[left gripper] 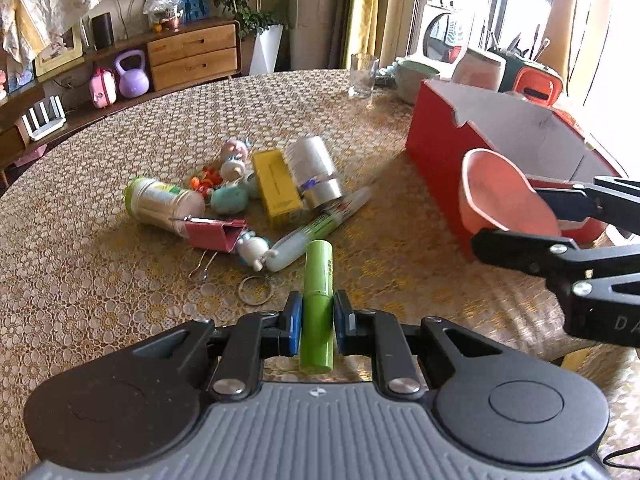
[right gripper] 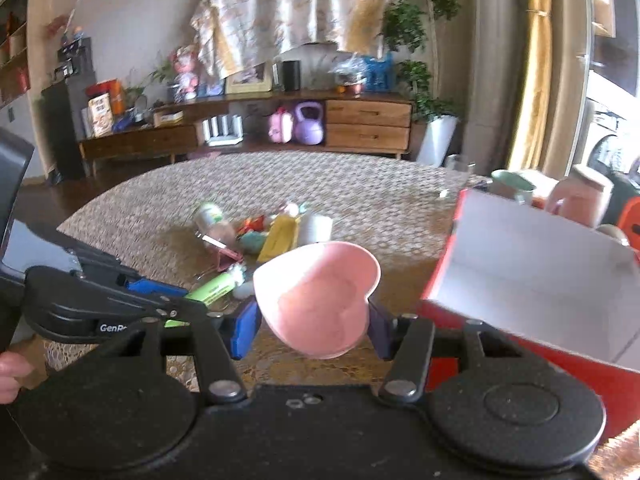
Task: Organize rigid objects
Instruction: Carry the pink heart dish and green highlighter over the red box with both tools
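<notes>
My left gripper (left gripper: 317, 322) is shut on a green tube (left gripper: 318, 280), held above the round table (left gripper: 100, 280). My right gripper (right gripper: 314, 330) is shut on a pink heart-shaped dish (right gripper: 320, 300), and it shows in the left wrist view as the dish (left gripper: 500, 194) clamped by the right gripper (left gripper: 516, 220) beside the red box (left gripper: 444, 160). The red box (right gripper: 532, 264), white inside, stands open to the right of the dish. A pile of small items lies mid-table: a yellow box (left gripper: 278, 186), a silver can (left gripper: 316, 170), a white bottle (left gripper: 164, 200), a white-green tube (left gripper: 316, 228), a red clip (left gripper: 216, 234).
A drinking glass (left gripper: 363, 76), a green mug (left gripper: 414, 76) and a pink jug (left gripper: 480, 70) stand at the table's far right. A key ring (left gripper: 254, 290) lies near the pile. A wooden sideboard (left gripper: 192, 56) with a purple kettlebell (left gripper: 132, 76) runs along the wall.
</notes>
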Demonstrator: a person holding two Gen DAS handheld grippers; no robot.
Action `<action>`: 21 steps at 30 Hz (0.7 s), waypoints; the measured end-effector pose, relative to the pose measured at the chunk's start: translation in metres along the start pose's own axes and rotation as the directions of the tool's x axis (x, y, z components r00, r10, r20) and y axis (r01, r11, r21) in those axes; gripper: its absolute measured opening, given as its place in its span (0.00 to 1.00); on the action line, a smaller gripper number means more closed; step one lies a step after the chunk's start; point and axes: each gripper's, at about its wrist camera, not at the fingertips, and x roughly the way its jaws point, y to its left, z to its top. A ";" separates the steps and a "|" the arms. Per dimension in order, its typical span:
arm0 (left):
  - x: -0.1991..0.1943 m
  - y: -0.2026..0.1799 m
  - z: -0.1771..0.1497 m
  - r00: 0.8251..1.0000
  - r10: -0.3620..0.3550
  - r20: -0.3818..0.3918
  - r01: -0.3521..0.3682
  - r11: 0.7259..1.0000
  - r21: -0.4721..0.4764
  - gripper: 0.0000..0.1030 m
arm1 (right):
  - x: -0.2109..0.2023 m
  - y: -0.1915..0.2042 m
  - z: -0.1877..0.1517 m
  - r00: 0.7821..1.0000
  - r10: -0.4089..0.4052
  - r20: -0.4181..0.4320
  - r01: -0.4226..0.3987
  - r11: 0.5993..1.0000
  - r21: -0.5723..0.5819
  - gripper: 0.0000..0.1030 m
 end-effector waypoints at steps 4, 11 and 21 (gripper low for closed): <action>-0.015 -0.016 0.015 1.000 0.005 0.023 -0.006 1.000 0.013 0.16 | -0.018 -0.013 0.009 0.999 -0.042 0.022 0.042 0.999 0.009 0.53; -0.028 -0.051 0.046 0.999 -0.009 0.052 0.006 0.998 0.057 0.16 | -0.031 -0.046 0.020 0.991 -0.126 0.036 0.124 0.991 0.040 0.53; -0.019 -0.104 0.104 0.996 -0.072 0.052 0.066 0.992 0.106 0.15 | -0.032 -0.095 0.019 0.973 -0.228 0.026 0.226 0.973 0.053 0.53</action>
